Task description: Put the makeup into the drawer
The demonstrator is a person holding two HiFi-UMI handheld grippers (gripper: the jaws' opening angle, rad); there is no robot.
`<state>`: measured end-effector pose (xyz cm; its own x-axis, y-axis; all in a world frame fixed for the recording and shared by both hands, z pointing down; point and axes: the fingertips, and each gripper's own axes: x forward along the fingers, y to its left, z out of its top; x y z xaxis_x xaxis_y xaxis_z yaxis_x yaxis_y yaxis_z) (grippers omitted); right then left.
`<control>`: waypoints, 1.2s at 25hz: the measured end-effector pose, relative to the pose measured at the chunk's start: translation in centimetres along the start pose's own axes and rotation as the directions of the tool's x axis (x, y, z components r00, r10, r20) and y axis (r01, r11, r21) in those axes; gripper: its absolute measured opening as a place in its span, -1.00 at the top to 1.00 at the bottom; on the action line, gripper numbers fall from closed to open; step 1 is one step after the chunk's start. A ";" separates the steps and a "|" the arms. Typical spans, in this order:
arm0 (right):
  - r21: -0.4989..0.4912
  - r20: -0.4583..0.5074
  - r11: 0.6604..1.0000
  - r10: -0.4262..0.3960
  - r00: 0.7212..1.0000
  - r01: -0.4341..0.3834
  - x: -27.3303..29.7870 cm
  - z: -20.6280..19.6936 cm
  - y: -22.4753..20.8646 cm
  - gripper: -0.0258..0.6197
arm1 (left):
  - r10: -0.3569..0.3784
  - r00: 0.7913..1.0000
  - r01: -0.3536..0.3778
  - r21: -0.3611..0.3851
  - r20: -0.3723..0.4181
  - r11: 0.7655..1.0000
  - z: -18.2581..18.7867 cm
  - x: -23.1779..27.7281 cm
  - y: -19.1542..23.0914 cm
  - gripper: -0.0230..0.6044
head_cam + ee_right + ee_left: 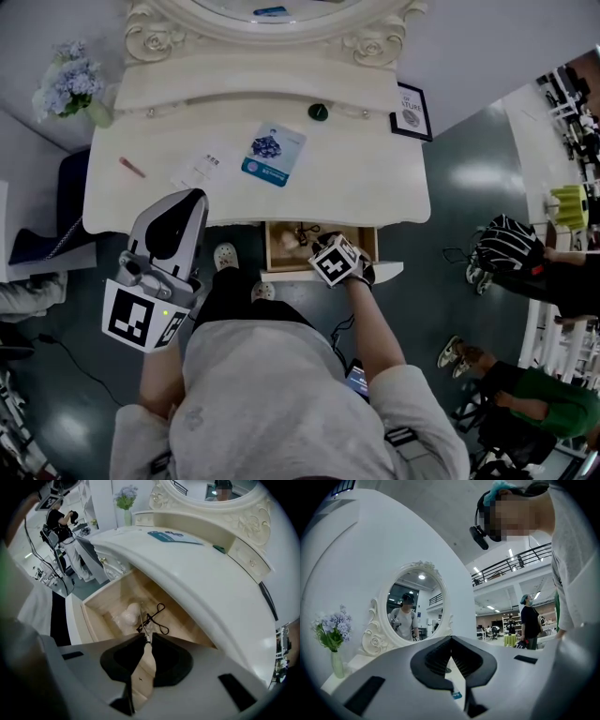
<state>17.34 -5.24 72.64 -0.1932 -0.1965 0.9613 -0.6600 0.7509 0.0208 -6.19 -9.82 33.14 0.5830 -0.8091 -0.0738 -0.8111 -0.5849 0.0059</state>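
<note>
The drawer (366, 246) of the white vanity table (375, 178) is pulled open. Inside it lie a black-handled eyelash curler (158, 617) and a pale puff in clear wrap (127, 616). My right gripper (325, 251) hangs over the drawer. Its jaws (146, 639) are shut, and a thin silver tool (142, 618) sticks out from between the tips. My left gripper (190, 201) is held up to the left of the drawer, shut and empty (451, 640). On the tabletop lie a blue packet (275, 153), a white card (200, 169), a brown pencil (131, 167) and a dark green cap (319, 112).
An oval mirror (412, 606) stands at the back of the table. A vase of blue flowers (70, 89) is at the back left and a framed picture (411, 111) at the back right. A dark seat (66, 202) stands left of the table. People and bags (502, 246) are at the right.
</note>
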 end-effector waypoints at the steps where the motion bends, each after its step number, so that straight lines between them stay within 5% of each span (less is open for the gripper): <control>1: -0.001 -0.011 1.000 0.000 1.000 0.000 0.2 -0.1 0.0 0.74 | 0.002 1.000 -0.002 0.000 -0.002 1.000 -0.1 -0.1 0.1 0.88; 19: -0.016 -0.085 1.000 0.010 0.996 -0.011 3.0 0.2 0.7 0.74 | 0.041 0.999 -0.040 0.002 -0.015 0.999 -0.4 -1.7 2.5 0.88; 30: 0.010 -0.027 1.000 0.019 0.999 -0.018 2.2 1.2 0.9 0.66 | 0.038 0.999 -0.038 0.001 -0.006 0.999 -0.1 -2.0 2.6 0.88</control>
<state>15.43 -5.71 74.42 -0.1860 -0.1655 0.9685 -0.6639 0.7478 0.0003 -9.47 -9.69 33.42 0.5524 -0.8309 -0.0673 -0.8325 -0.5540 0.0077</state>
